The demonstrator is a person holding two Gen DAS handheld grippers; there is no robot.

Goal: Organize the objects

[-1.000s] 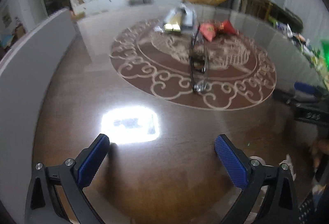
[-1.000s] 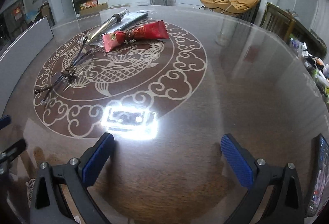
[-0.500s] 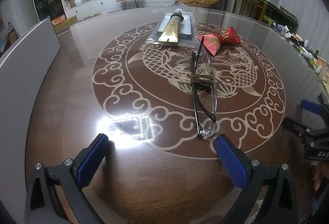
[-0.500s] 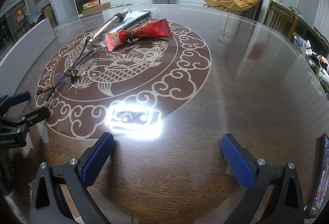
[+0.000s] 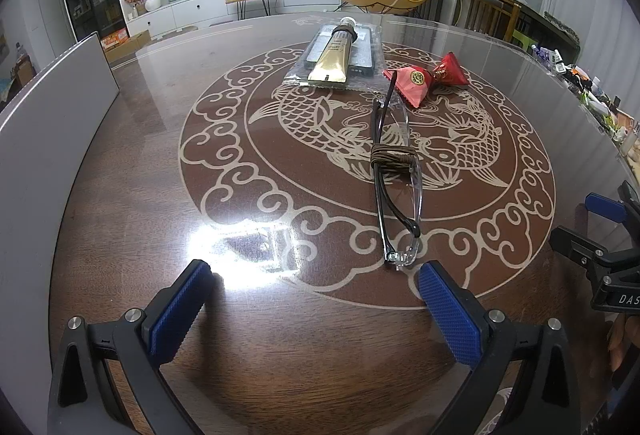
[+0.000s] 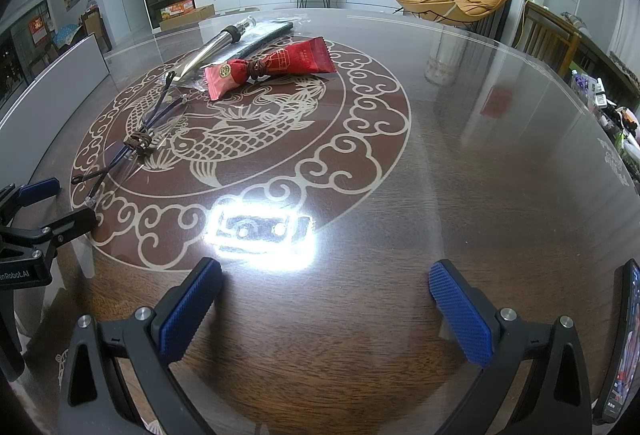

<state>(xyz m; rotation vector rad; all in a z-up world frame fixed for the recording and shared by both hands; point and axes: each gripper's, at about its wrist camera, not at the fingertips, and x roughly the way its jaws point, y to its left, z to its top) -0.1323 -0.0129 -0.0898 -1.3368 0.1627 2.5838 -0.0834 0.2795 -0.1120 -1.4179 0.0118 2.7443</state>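
Folded clear glasses (image 5: 394, 171) bound with brown cord lie mid-table, just beyond my open, empty left gripper (image 5: 316, 295). A gold tube (image 5: 334, 55) rests on a clear-wrapped dark pack (image 5: 362, 47) farther back. A red packet (image 5: 420, 81) tied with cord lies to their right. In the right wrist view the glasses (image 6: 136, 143), the tube (image 6: 216, 45) and the red packet (image 6: 268, 69) sit at the far left. My right gripper (image 6: 326, 293) is open and empty over bare table. Each gripper shows in the other's view: the right one (image 5: 596, 231) and the left one (image 6: 40, 207).
The round dark table (image 5: 120, 195) has a glass top with a fish pattern and a bright lamp glare (image 6: 260, 231). A grey panel (image 5: 48, 123) stands along the left edge. A phone (image 6: 620, 347) lies at the right edge. Clutter (image 5: 592, 95) lines the far right.
The left view has swung and steadied, so the glasses now lie closer and nearer its right finger. The right gripper has edged forward slightly. Both stay open.
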